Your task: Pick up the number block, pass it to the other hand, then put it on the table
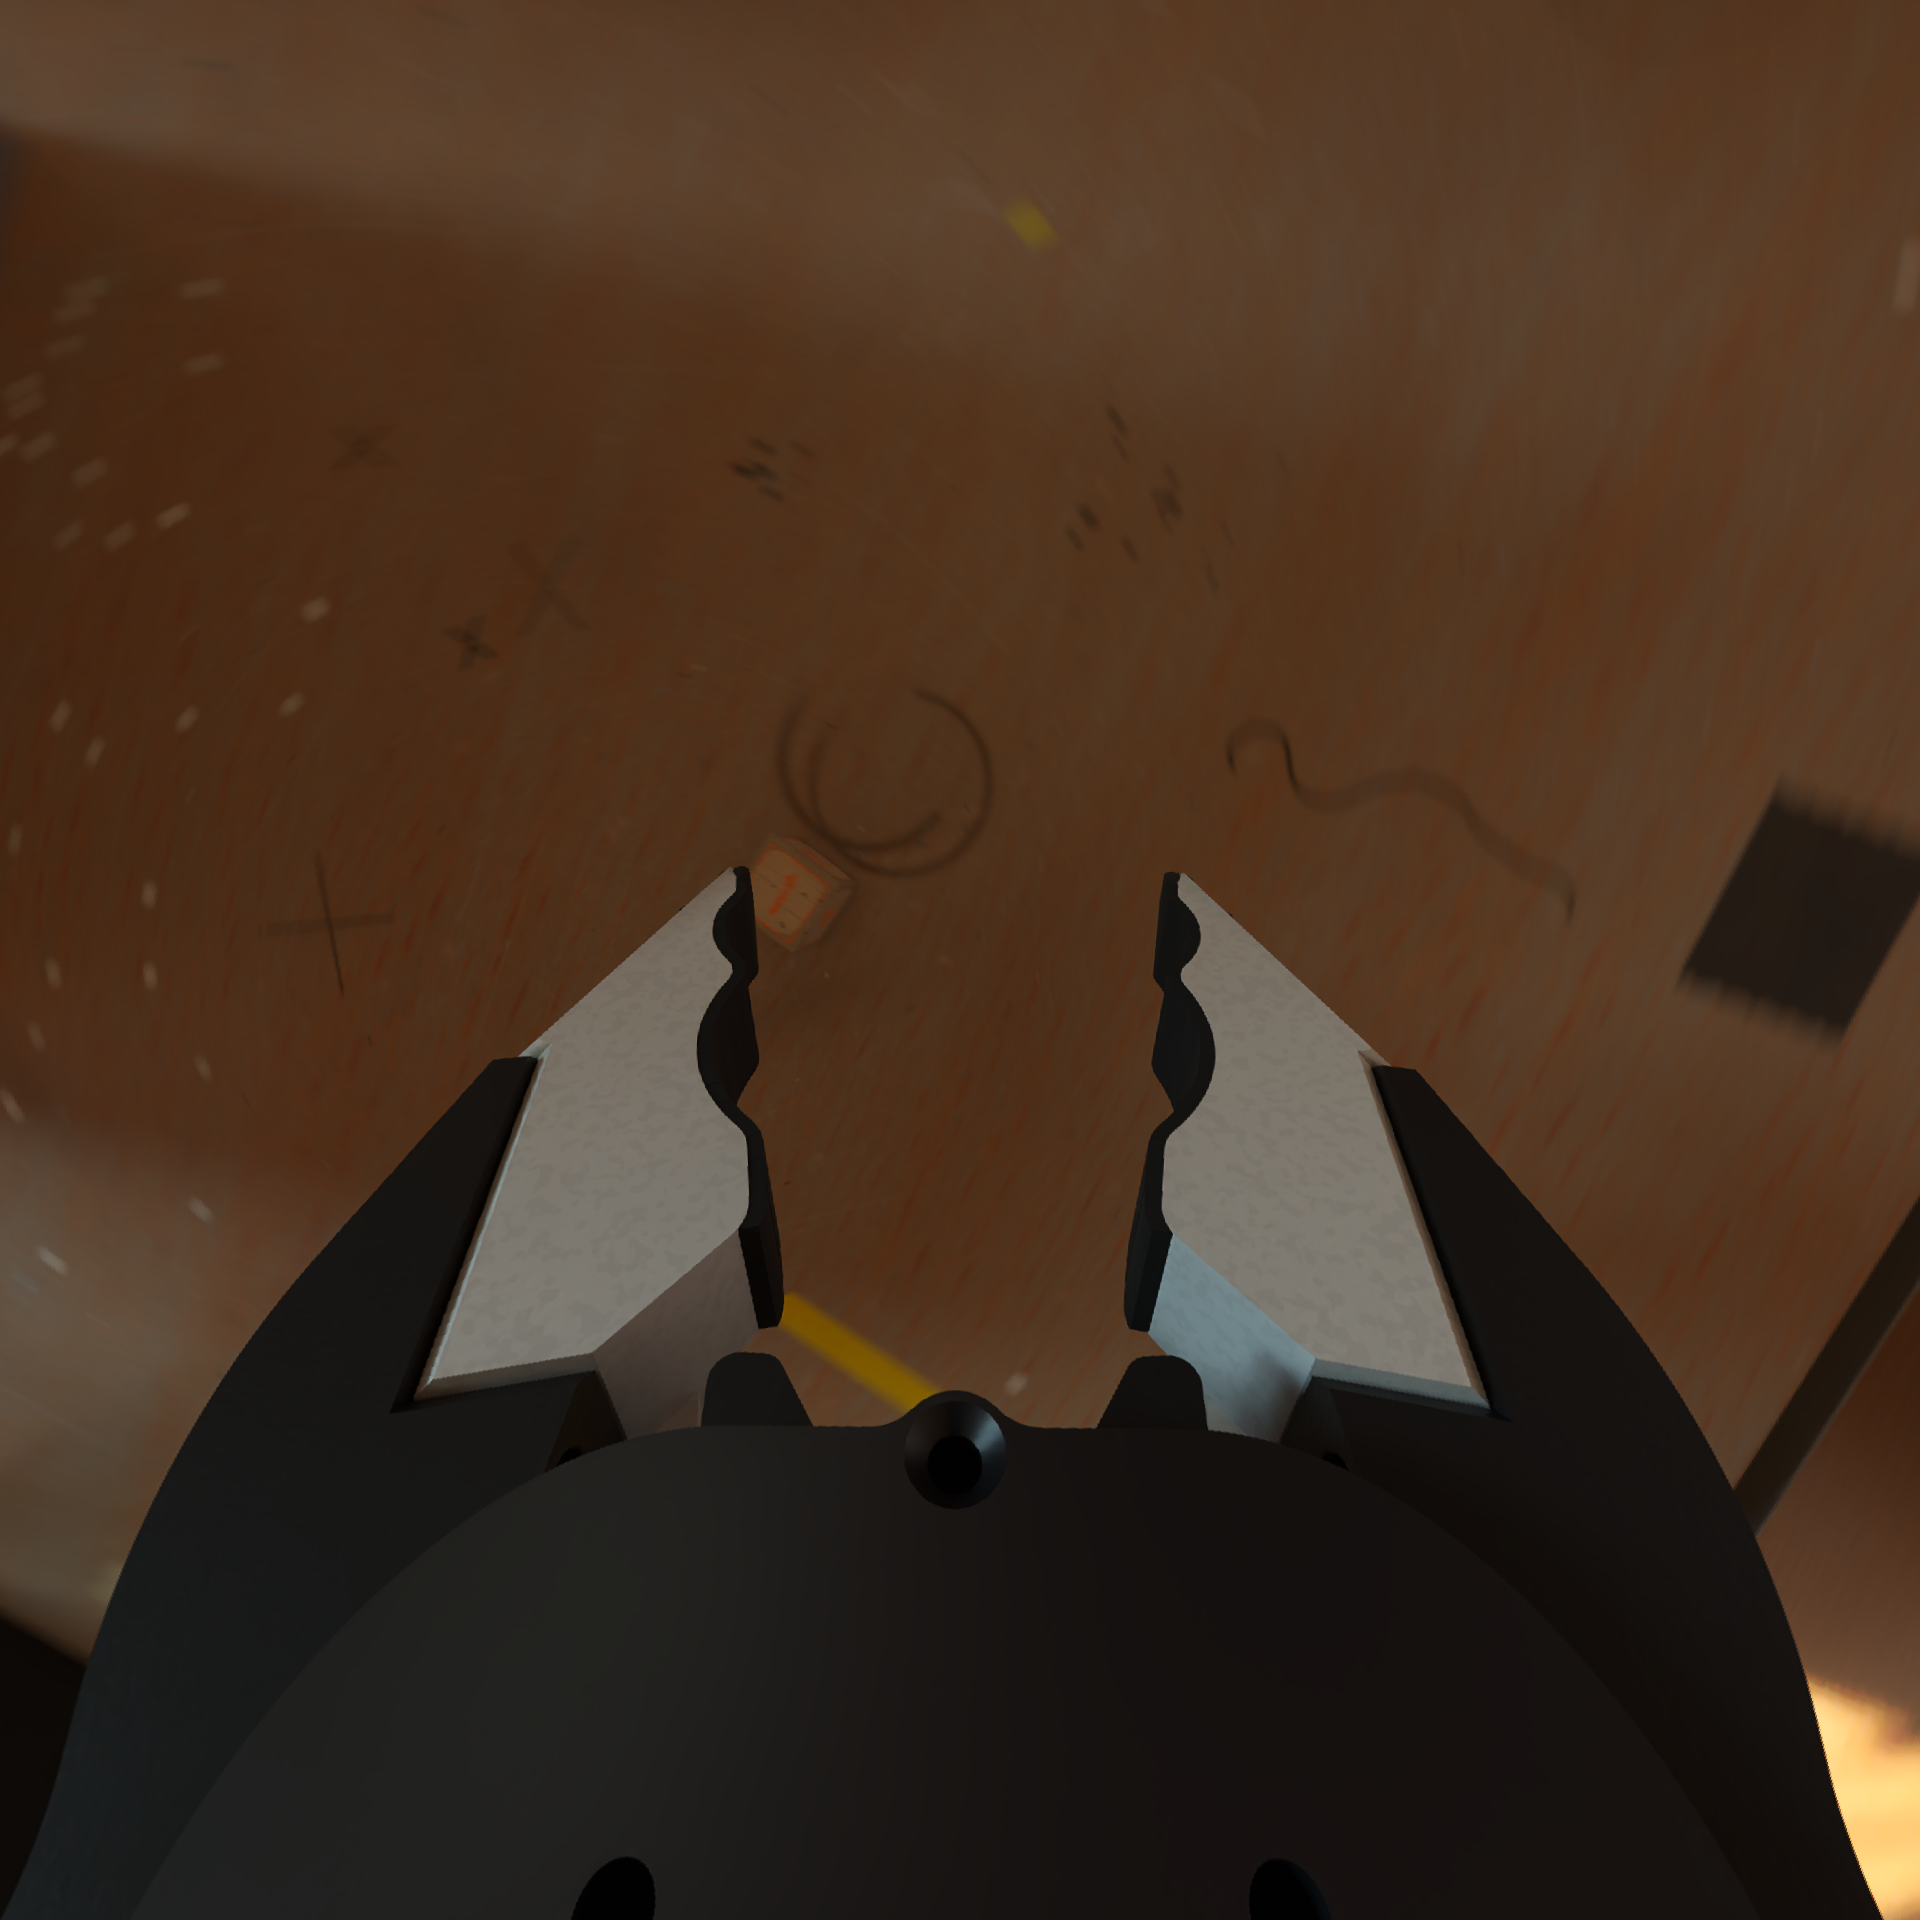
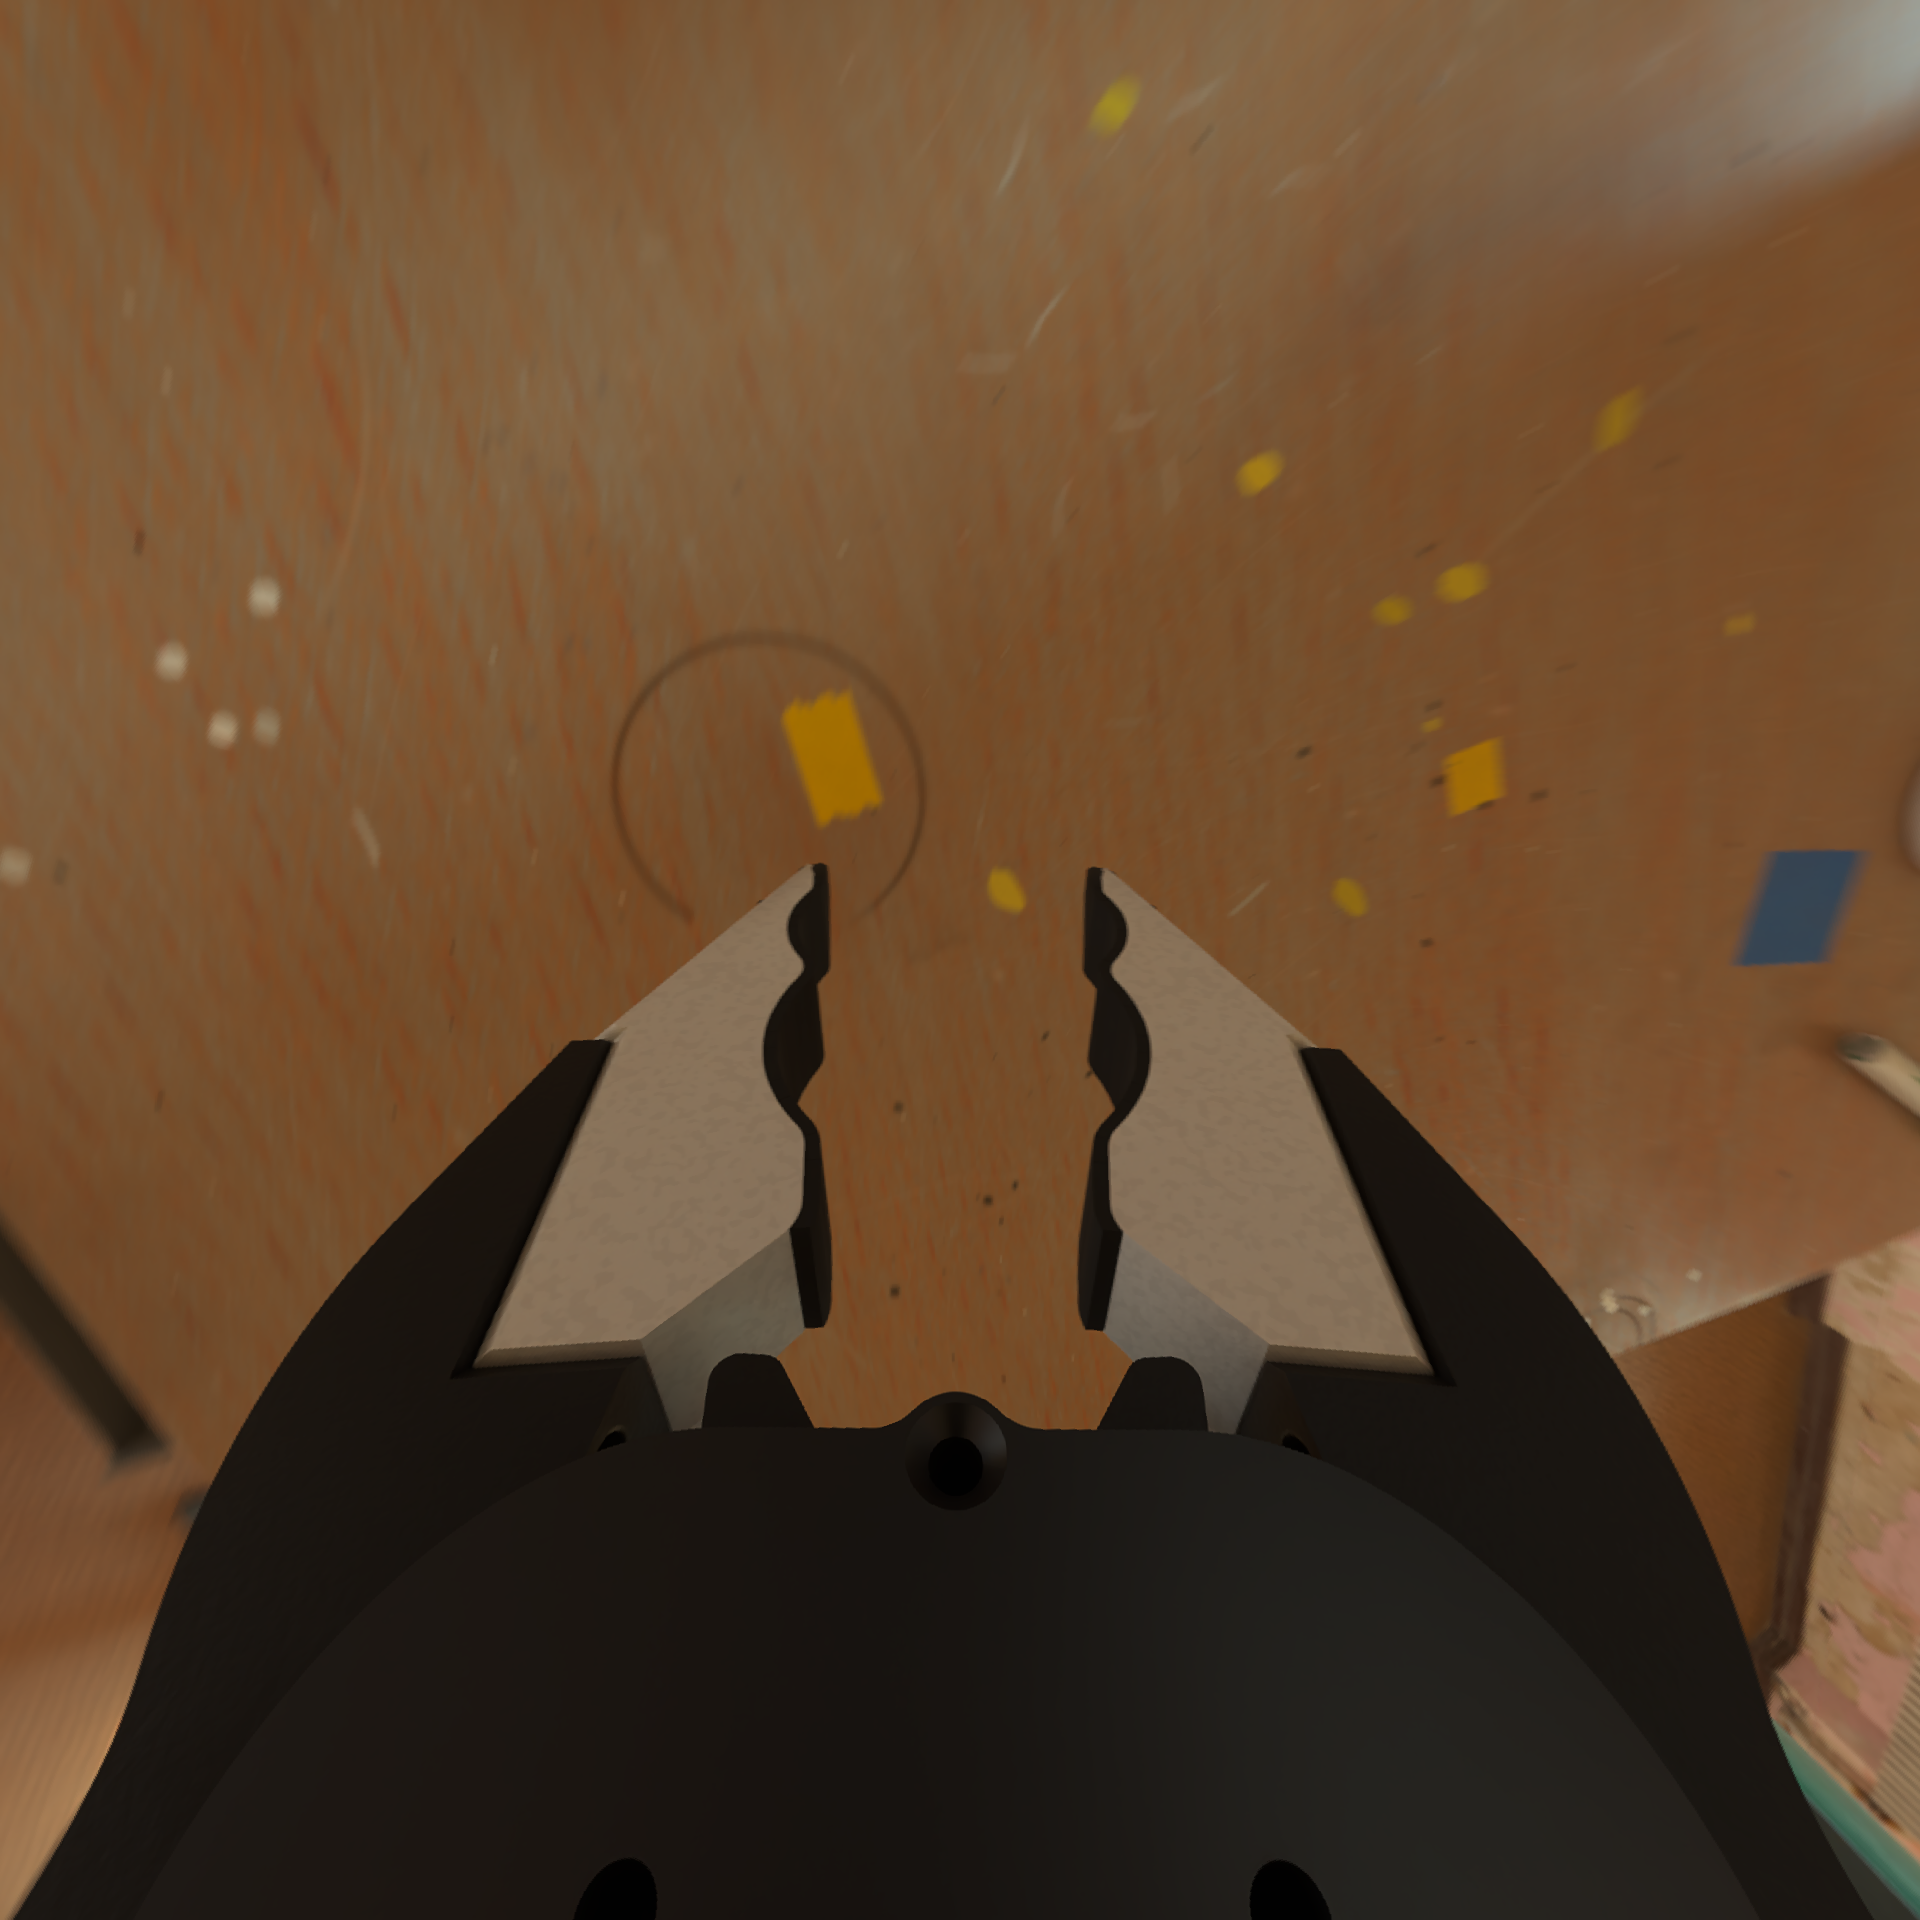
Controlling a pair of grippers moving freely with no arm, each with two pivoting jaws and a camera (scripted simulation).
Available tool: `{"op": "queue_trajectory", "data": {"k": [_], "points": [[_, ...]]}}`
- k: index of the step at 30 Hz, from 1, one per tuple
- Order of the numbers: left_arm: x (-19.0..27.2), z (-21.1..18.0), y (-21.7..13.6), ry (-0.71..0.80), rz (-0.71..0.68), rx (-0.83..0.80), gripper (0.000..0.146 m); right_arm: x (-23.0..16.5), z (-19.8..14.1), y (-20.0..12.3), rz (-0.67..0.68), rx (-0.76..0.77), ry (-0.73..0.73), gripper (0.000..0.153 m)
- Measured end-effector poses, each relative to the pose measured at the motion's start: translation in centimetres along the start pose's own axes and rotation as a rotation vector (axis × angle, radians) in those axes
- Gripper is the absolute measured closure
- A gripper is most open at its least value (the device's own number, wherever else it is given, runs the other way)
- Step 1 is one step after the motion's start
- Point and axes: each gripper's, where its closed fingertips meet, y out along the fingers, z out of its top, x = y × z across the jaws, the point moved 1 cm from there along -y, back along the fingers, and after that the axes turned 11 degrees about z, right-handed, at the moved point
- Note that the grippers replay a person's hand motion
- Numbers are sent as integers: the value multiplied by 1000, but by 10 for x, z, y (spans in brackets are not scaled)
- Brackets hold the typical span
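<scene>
The number block (image 1: 798, 896) is a small pale wooden cube with an orange-marked face. It lies on the brown wooden table (image 1: 1039, 1039) far below, seen just past my left gripper's left fingertip (image 1: 740, 894). My left gripper (image 1: 956, 878) is open and empty, high above the table. My right gripper (image 2: 956, 873) is open and empty above another part of the table (image 2: 416, 416). The block does not show in the right wrist view.
Pencil rings (image 1: 888, 779), a squiggle and crosses mark the table. A dark square patch (image 1: 1797, 914) lies at the right, a yellow tape strip (image 1: 852, 1351) near my fingers. In the right wrist view, yellow tape (image 2: 831, 756), a blue patch (image 2: 1797, 906) and the table edge (image 2: 1714, 1309) show.
</scene>
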Motion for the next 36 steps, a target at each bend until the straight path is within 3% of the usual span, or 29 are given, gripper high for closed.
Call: {"op": "queue_trajectory", "data": {"k": [3,6,10,13,16,19,23,26,30,32,34,36], "points": [[-22,9,-14,-340,65,157,71,2,28,-12,-197,148,38,90],[-26,11,-24,-531,105,322,74,-14,58,-25,-317,419,73,92],[-20,5,-53,-647,327,615,72,-31,72,-54,-547,820,158,100],[-19,-2,-79,-628,557,767,72,-34,60,-80,-709,1053,295,100],[-21,-13,-85,-631,714,740,71,-28,37,-89,-796,1075,433,98],[-20,-20,-76,-660,717,757,68,-28,14,-87,-786,1146,540,95],[-25,-34,-76,-637,917,685,57,-30,-8,-83,-804,1143,612,93],[-18,-35,-73,-740,869,712,40,-26,-16,-83,-857,1064,571,80],[-14,-29,-64,-766,906,645,37,-9,-16,-88,-818,1056,562,64],[-11,-25,-57,-811,879,620,42,0,-13,-87,-771,1052,578,68],[-6,-21,-46,-850,802,594,53,7,-8,-85,-717,1039,588,83],[-3,-19,-38,-867,712,588,61,9,-4,-85,-702,1031,592,88]]}}
